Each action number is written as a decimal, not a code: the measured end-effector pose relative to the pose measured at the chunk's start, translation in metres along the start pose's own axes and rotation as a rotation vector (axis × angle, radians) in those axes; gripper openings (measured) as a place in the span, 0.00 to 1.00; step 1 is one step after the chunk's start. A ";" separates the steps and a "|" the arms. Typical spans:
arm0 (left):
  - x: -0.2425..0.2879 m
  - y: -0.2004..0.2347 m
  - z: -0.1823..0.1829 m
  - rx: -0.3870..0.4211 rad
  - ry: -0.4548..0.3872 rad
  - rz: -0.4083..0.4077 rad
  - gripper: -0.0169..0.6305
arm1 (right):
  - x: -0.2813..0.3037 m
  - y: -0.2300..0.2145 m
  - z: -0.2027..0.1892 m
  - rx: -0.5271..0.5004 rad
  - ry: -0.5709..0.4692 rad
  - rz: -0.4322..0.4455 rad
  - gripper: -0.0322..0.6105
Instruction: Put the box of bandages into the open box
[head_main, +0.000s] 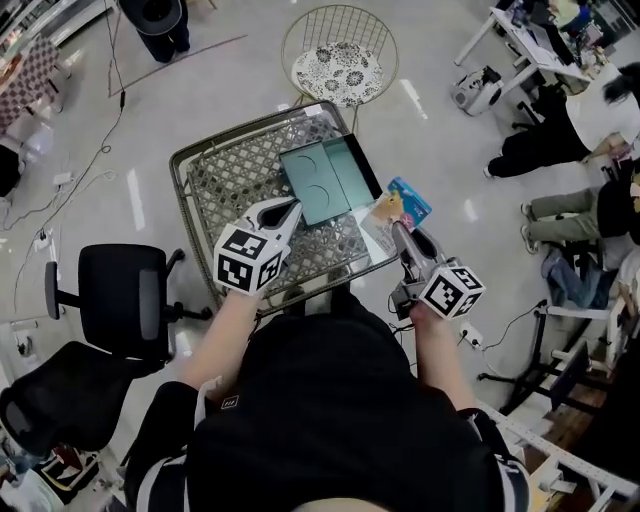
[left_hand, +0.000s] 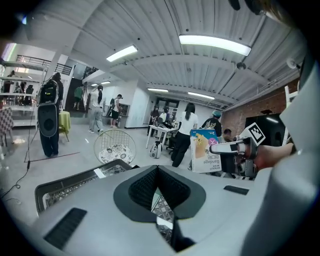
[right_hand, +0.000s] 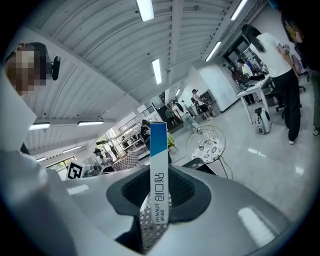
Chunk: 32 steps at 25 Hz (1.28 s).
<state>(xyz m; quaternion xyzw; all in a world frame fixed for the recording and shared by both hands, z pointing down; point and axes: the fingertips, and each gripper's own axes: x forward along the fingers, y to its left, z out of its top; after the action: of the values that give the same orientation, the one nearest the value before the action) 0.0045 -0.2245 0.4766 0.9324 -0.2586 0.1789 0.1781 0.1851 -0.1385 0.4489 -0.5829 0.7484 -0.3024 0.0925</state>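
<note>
The box of bandages (head_main: 400, 207) is blue and yellow and hangs in the air off the table's right edge, held upright with my right gripper (head_main: 398, 230) shut on it. In the right gripper view its narrow white and blue side (right_hand: 158, 165) stands between the jaws. The open box (head_main: 325, 180) is teal and lies on the lattice table (head_main: 200, 165), to the left of the bandage box. My left gripper (head_main: 290, 210) hovers at the open box's near left corner, with its jaws together and nothing in them. From the left gripper view the bandage box (left_hand: 205, 150) shows at right.
A round wire chair (head_main: 340, 60) with a patterned cushion stands beyond the table. Two black office chairs (head_main: 120, 300) are at the left. People sit at the right by desks (head_main: 540, 50). Cables run across the floor at left.
</note>
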 end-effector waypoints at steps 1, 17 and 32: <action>0.003 0.001 0.001 -0.005 0.005 0.017 0.04 | 0.008 -0.010 0.001 0.012 0.014 0.007 0.20; 0.090 -0.013 0.013 -0.136 0.085 0.209 0.04 | 0.122 -0.152 -0.009 0.035 0.333 0.150 0.20; 0.068 0.032 -0.018 -0.250 0.095 0.329 0.04 | 0.216 -0.204 -0.095 -0.074 0.680 0.074 0.21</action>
<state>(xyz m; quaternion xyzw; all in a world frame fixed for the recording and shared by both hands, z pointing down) 0.0373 -0.2716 0.5293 0.8389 -0.4189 0.2158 0.2725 0.2393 -0.3344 0.6857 -0.4242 0.7675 -0.4485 -0.1727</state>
